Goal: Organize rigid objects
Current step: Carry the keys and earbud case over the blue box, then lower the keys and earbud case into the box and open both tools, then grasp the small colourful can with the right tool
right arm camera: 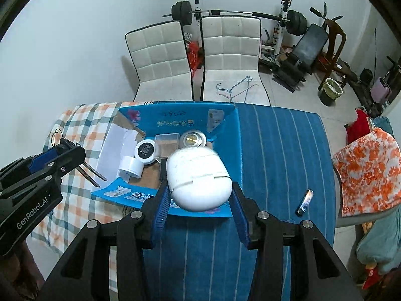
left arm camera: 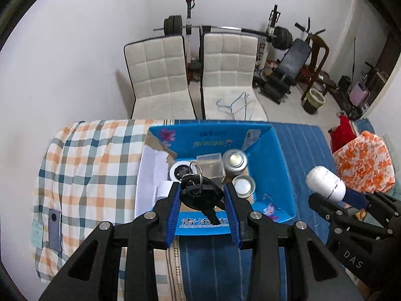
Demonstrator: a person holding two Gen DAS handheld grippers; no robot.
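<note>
My left gripper [left arm camera: 201, 198] is shut on a black key fob with keys and a ring [left arm camera: 200, 193], held above the near edge of the open blue cardboard box [left arm camera: 273, 155]. My right gripper [right arm camera: 198, 195] is shut on a white egg-shaped plastic case [right arm camera: 198, 178], held over the box's near right corner [right arm camera: 235, 125]. The right gripper and case also show at the right of the left wrist view [left arm camera: 325, 183]. The left gripper with the keys shows at the left of the right wrist view [right arm camera: 62, 150]. Inside the box lie a white tape roll [right arm camera: 131, 166], a black-topped round tin [right arm camera: 145, 150], a clear plastic box [right arm camera: 166, 145] and a metal can [right arm camera: 193, 139].
A small battery [right arm camera: 304, 202] lies on the blue striped cloth [right arm camera: 275, 150] right of the box. A phone [left arm camera: 54, 228] lies on the checked cloth [left arm camera: 95, 155] at the left. Two white chairs [left arm camera: 195, 75] stand behind the table. A chair draped in orange floral fabric [right arm camera: 368, 170] stands at the right.
</note>
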